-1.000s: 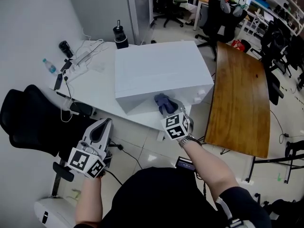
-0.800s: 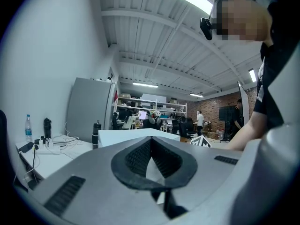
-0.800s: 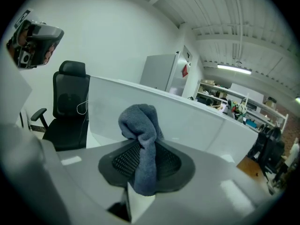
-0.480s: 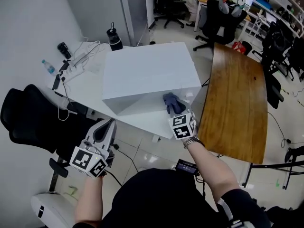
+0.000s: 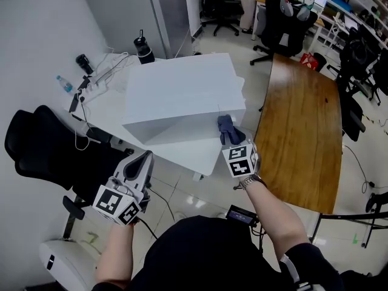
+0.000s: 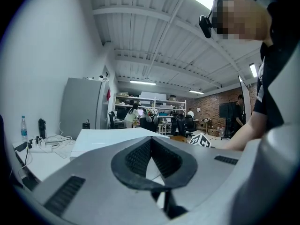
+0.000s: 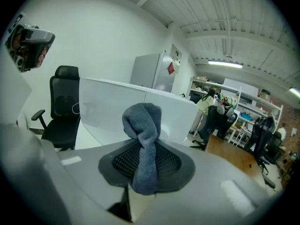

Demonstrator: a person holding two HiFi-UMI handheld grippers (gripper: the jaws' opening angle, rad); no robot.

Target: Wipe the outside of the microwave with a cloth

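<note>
The white microwave (image 5: pixel 182 96) stands on a white desk (image 5: pixel 106 111); it also shows in the left gripper view (image 6: pixel 108 137) and the right gripper view (image 7: pixel 117 107). My right gripper (image 5: pixel 233 141) is shut on a twisted blue-grey cloth (image 5: pixel 227 128), which sits at the lower right corner of the microwave's front face. In the right gripper view the cloth (image 7: pixel 142 121) stands up from between the right gripper's (image 7: pixel 146 159) pads. My left gripper (image 5: pixel 141 162) hangs below the desk's front edge, shut and holding nothing, its pads (image 6: pixel 140 156) meeting.
A black office chair (image 5: pixel 42 150) stands at the left. A brown wooden table (image 5: pixel 303 132) lies to the right. On the desk behind the microwave are cables (image 5: pixel 100 74), a water bottle (image 5: pixel 63 83) and a black flask (image 5: pixel 143 47). A grey cabinet (image 5: pixel 121 5) stands at the back.
Both grippers have moved right along the microwave's front. The cloth has slid from the middle right of the front face to its right corner.
</note>
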